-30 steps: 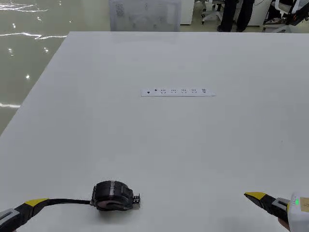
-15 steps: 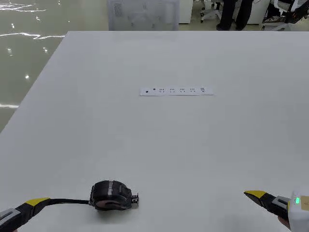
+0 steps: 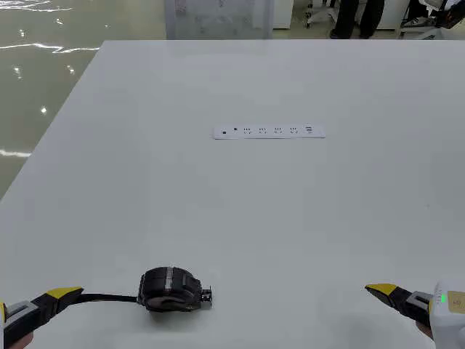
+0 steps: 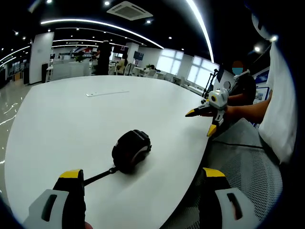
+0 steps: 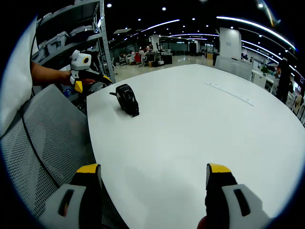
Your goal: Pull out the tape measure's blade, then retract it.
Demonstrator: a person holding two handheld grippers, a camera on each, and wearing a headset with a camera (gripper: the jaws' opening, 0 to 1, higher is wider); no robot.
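A black tape measure [image 3: 171, 289] lies on the white table [image 3: 290, 218] near its front edge, blade retracted, hook toward the right. Its black strap [image 3: 109, 297] runs left up to a yellow-tipped finger [image 3: 62, 294] of my left gripper. In the left gripper view, my left gripper [image 4: 143, 174] stands open, the tape measure [image 4: 132, 149] just ahead of it and the strap [image 4: 97, 176] ending beside one finger. My right gripper [image 5: 152, 168] is open with nothing in it, well to the right of the tape measure [image 5: 127, 99]. One of its fingers [image 3: 389, 294] shows at the lower right.
A white power strip [image 3: 267, 131] lies flat mid-table. The table's left edge [image 3: 51, 138] drops to a shiny floor. People and chairs stand beyond the far edge. A grey mesh chair [image 5: 43, 129] sits at the near side.
The head camera has tilted slightly, shifting the whole picture. The tape measure and both grippers keep their places.
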